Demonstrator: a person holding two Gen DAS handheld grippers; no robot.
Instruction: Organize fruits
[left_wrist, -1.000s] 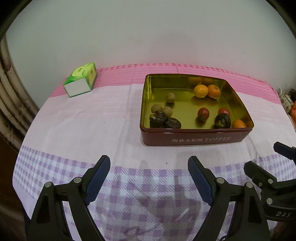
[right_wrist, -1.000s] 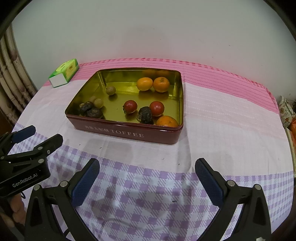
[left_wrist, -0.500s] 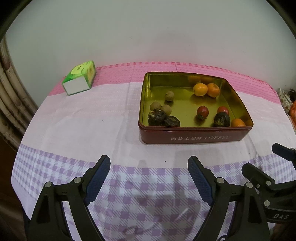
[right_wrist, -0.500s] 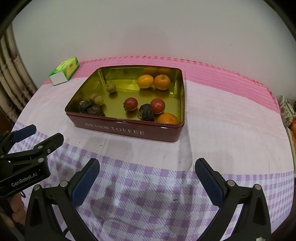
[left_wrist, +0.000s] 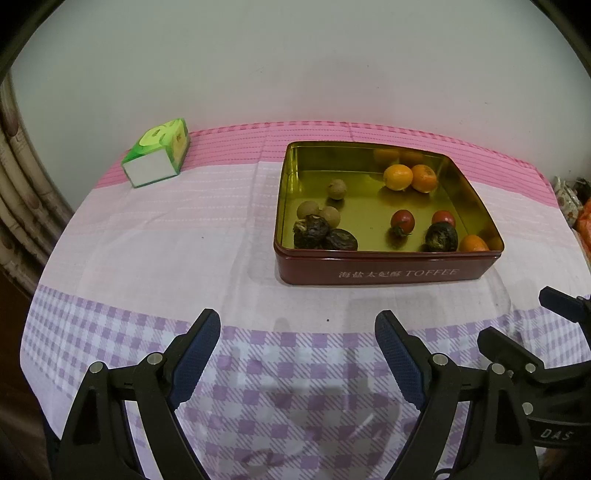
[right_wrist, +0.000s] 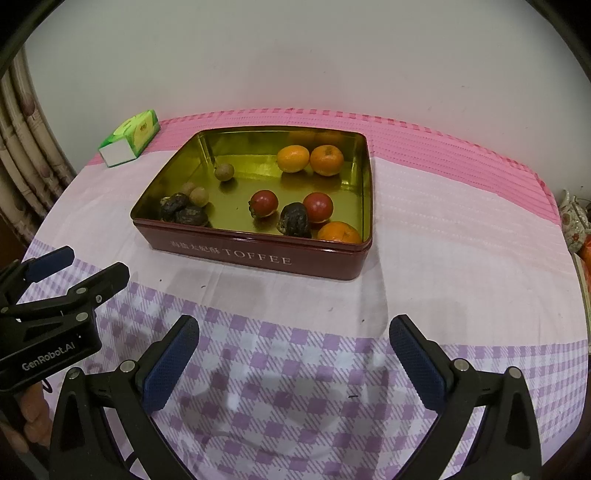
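Fruits (right_wrist: 293, 158) in red tin (right_wrist: 255, 256) lettered "TOFFEE", gripper (right_wrist: 70, 271) marked "GenRobot.AI"

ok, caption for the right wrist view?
Open right hand-held gripper above checked cloth, facing toffee tin of mixed fruit; tissue box behind.

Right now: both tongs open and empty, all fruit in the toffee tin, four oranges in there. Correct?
Not quite: the tin holds three oranges, clearest in the right wrist view. The rest stands: left tongs and right tongs are open and empty, and all fruit sits in the tin.
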